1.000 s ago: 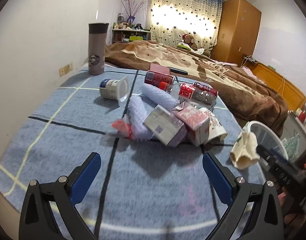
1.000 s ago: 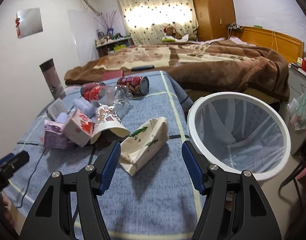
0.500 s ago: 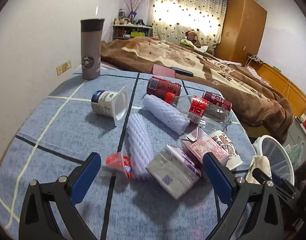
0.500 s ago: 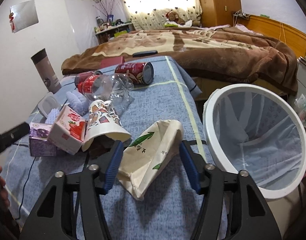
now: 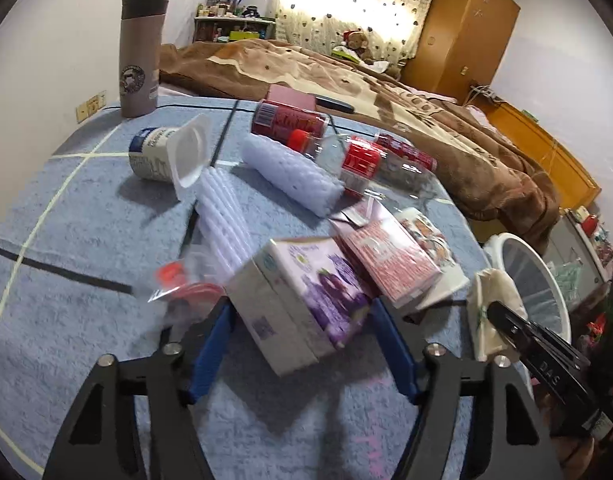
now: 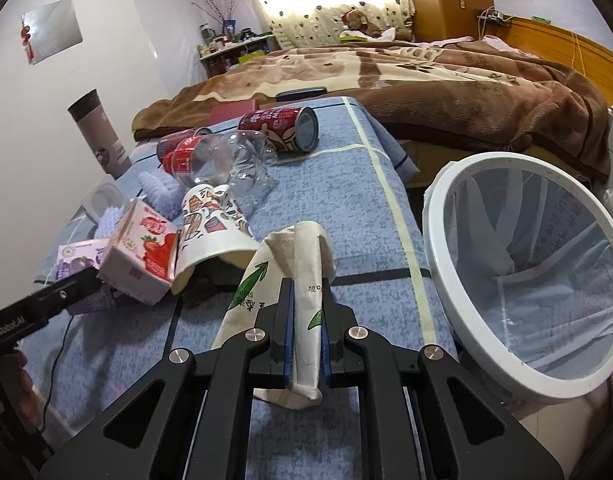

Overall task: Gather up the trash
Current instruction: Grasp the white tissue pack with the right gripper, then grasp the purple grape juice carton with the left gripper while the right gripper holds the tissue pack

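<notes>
Your right gripper (image 6: 306,344) is clamped on a crumpled cream paper bag with green leaf print (image 6: 282,268), whose long axis runs straight ahead along the fingers. The white-rimmed mesh trash basket (image 6: 438,264) stands just beside it to the right, off the edge of the blue checked tablecloth (image 6: 326,184), so this hand is the nearer one. Your left gripper (image 5: 302,340) is closing around a purple-and-white drink carton (image 5: 302,300) lying between its blue pads, not visibly squeezed yet.

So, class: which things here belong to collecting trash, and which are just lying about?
Job:
paper bag, pinched in right claw
purple carton, left claw closing round it
red carton
bin

Lying about:
tumbler
blanket
</notes>
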Action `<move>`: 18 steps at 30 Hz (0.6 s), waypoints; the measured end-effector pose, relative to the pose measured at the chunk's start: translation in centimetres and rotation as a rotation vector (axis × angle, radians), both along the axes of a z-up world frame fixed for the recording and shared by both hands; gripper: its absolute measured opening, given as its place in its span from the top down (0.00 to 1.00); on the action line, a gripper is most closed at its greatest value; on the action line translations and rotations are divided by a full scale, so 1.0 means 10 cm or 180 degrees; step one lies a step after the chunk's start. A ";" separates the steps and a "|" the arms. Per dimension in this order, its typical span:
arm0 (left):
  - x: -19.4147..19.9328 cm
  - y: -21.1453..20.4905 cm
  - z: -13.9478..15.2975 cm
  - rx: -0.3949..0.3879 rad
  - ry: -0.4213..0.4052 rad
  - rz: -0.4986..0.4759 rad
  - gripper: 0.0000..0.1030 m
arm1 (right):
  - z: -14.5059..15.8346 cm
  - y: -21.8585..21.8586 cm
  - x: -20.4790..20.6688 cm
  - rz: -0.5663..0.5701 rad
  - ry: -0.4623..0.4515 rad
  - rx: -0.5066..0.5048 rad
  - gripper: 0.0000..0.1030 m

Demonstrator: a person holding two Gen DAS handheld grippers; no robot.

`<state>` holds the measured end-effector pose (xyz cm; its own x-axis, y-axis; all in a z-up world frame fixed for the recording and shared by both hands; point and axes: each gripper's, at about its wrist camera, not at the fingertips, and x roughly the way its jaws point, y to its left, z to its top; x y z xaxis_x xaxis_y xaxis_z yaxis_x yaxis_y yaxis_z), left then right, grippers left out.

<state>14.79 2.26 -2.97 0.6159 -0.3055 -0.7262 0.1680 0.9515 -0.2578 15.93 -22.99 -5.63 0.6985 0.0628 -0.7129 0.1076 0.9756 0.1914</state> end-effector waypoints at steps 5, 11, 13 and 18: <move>-0.14 -0.02 -0.03 -0.0047 -0.0003 -0.0032 0.43 | 0.00 -0.04 -0.04 0.0023 -0.0008 0.0028 0.90; -0.16 0.02 0.00 -0.0132 -0.0042 -0.0041 0.40 | 0.00 -0.06 -0.06 -0.0004 -0.0013 0.0038 0.90; -0.11 0.07 0.06 0.0043 -0.0143 0.0116 0.22 | 0.00 -0.06 -0.06 -0.0011 -0.0005 0.0047 0.90; -0.03 0.13 0.26 0.0347 -0.0481 0.0054 0.15 | -0.01 -0.06 -0.08 0.0018 -0.0006 0.0051 0.90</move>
